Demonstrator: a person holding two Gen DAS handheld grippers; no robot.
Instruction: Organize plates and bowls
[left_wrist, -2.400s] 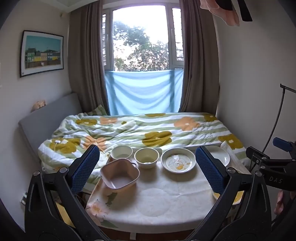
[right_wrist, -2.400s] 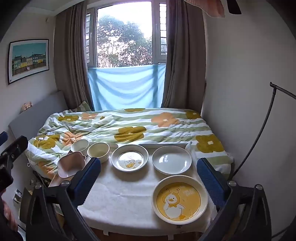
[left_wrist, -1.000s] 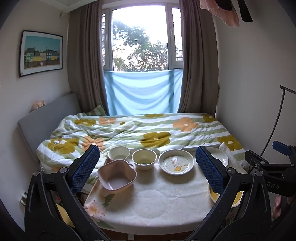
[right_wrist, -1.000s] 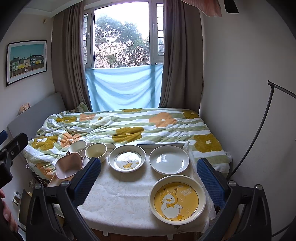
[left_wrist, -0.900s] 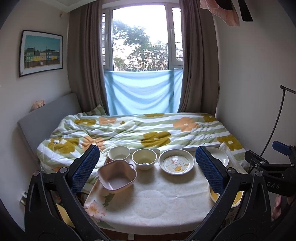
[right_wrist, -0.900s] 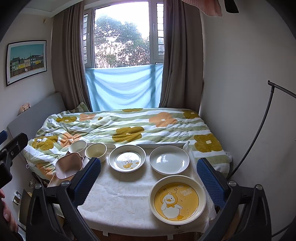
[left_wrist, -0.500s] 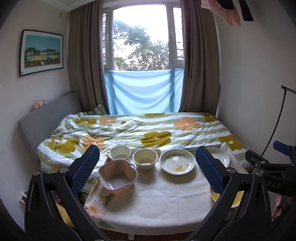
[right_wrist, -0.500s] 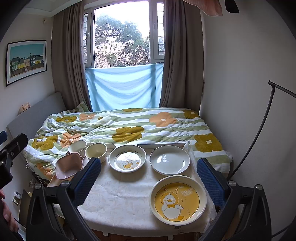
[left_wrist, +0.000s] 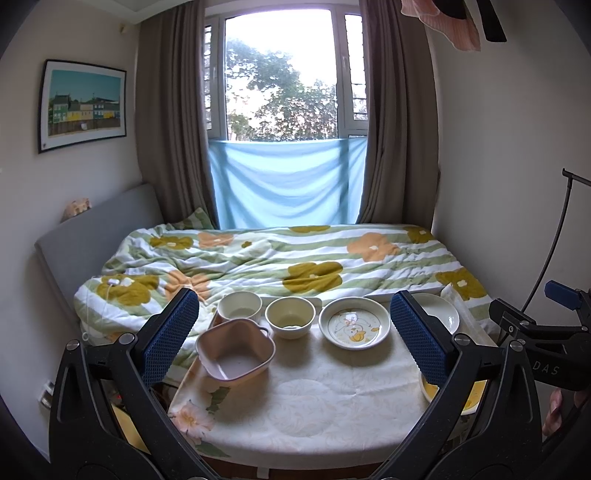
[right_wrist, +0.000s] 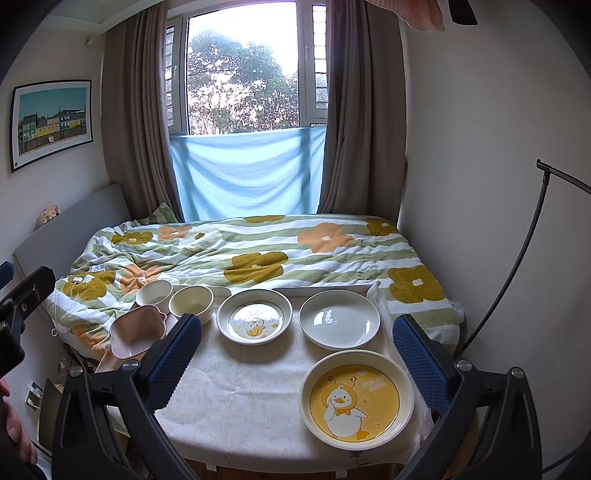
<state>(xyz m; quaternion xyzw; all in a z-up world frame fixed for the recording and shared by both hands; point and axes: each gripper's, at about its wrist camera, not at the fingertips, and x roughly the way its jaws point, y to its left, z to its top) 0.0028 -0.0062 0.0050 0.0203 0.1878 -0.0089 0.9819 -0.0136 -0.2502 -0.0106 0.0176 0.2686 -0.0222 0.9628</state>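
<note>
On the white-clothed table (left_wrist: 314, 406) stand a pink heart-shaped bowl (left_wrist: 235, 354), a cream cup (left_wrist: 239, 306), a cream bowl (left_wrist: 290, 316), a duck-print deep plate (left_wrist: 354, 327) and a plain white plate (right_wrist: 339, 318). A large yellow duck plate (right_wrist: 355, 400) lies at the front right. My left gripper (left_wrist: 293, 338) is open and empty, held above the table's front. My right gripper (right_wrist: 295, 360) is open and empty, held above the front of the table, left of the yellow plate.
A bed with a flowered quilt (left_wrist: 280, 258) lies right behind the table. A window with a blue cloth (left_wrist: 286, 184) is beyond it. A black stand pole (right_wrist: 517, 258) rises at the right wall. The right gripper's body (left_wrist: 546, 332) shows at the left view's right edge.
Both views have shifted only slightly. Both grippers stay open and no dish has moved.
</note>
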